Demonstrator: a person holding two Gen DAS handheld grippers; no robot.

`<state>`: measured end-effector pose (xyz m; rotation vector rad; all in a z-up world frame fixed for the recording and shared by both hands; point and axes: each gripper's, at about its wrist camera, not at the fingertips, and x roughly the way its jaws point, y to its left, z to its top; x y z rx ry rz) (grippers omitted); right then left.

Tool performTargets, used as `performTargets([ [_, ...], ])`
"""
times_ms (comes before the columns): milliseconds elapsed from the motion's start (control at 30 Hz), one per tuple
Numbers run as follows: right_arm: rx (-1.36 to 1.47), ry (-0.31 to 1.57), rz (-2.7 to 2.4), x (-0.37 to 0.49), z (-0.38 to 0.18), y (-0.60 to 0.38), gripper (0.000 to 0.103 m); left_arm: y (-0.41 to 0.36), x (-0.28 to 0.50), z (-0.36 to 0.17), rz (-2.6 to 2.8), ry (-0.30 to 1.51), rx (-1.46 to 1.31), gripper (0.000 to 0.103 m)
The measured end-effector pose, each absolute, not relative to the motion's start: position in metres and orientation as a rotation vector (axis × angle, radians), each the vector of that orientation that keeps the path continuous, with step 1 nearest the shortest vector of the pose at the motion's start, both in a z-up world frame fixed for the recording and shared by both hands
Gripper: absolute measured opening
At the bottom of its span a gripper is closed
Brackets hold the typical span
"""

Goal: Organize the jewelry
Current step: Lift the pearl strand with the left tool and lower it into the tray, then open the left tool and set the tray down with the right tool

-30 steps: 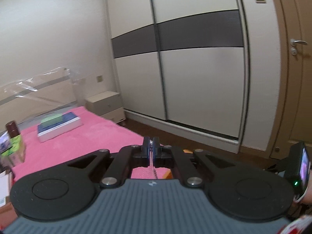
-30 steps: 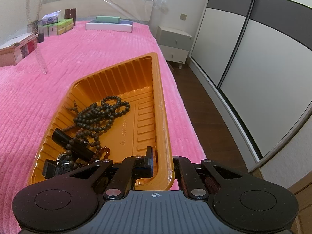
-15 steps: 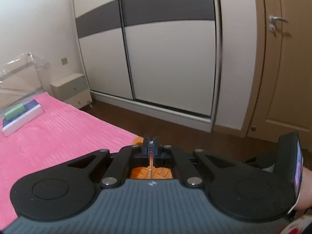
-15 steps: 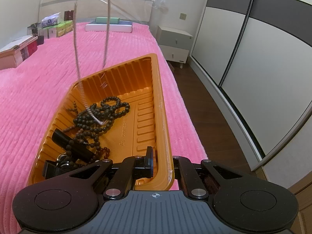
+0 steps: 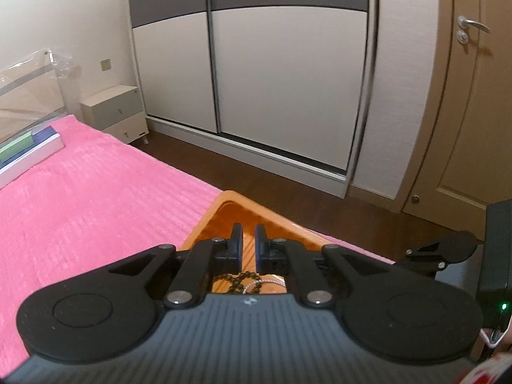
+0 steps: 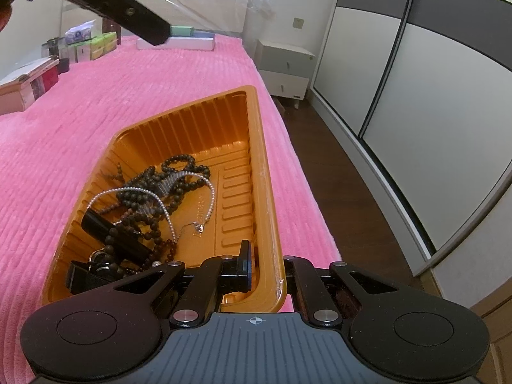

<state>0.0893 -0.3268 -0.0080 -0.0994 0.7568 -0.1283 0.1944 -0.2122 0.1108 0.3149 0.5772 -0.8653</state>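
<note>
Left wrist view: the left tongs (image 5: pixel 247 249) hang released, their two blue-faced fingers parted with a narrow gap and nothing between them. Beneath them is the corner of an orange tray (image 5: pixel 224 201) on a bed with a pink cover (image 5: pixel 80 198). In the gap behind the fingers, a few dark beads (image 5: pixel 235 280) and a bit of pale chain (image 5: pixel 260 284) show. Only this view takes in the brown door (image 5: pixel 464 96) with its lever handle beyond the sliding wardrobe (image 5: pixel 272 64).

Right wrist view: the right tongs (image 6: pixel 265 264) are clenched on the near right wall of the orange tray (image 6: pixel 252 134), one finger inside, the other hidden outside the rim. Only here is the tray's inside fully seen. A long strand of dark brown beads (image 6: pixel 150 188) lies heaped toward the left, with a thin white pearl-like necklace (image 6: pixel 166 211) draped across it, clasp resting on the tray floor. A black oblong object (image 6: pixel 112 233) and some small metal pieces, too tangled to identify, sit at the near left corner. The left tongs (image 6: pixel 156 36) show as a dark bar above, upper left. Boxes (image 6: pixel 92 44) line the bed's far side.
</note>
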Motion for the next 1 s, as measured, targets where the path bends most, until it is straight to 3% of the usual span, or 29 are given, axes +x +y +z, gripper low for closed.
performTargets([
  [267,-0.066,0.765,-0.114,0.093,-0.010,-0.335,0.006,-0.165,0.191,0.108,-0.775,0.571,0.232,0.021],
  [467,0.103,0.799,-0.097,0.098,-0.023,-0.363,0.006,-0.122,0.173,0.085,-0.633,0.598,0.196,0.035],
  [533,0.153,0.808,-0.090,0.099,-0.028,-0.372,0.006,-0.108,0.167,0.077,-0.585,0.619,0.164,0.036],
  [600,0.220,0.809,-0.079,0.098,-0.033,-0.383,0.006,-0.093,0.160,0.069,-0.546,0.637,0.131,0.042],
  [733,0.397,0.777,-0.045,0.095,-0.044,-0.404,0.006,-0.069,0.143,0.058,-0.461,0.653,0.072,0.069],
  [800,0.495,0.756,-0.024,0.091,-0.049,-0.415,0.006,-0.058,0.136,0.053,-0.423,0.661,0.035,0.073],
  [833,0.543,0.740,-0.014,0.087,-0.050,-0.419,0.014,-0.053,0.132,0.050,-0.405,0.669,0.022,0.075],
  [933,0.656,0.668,-0.027,0.072,-0.051,-0.428,0.073,-0.040,0.119,0.041,-0.360,0.687,-0.021,0.086],
  [1000,0.688,0.627,-0.049,0.061,-0.049,-0.432,0.075,-0.032,0.112,0.037,-0.335,0.695,-0.046,0.089],
])
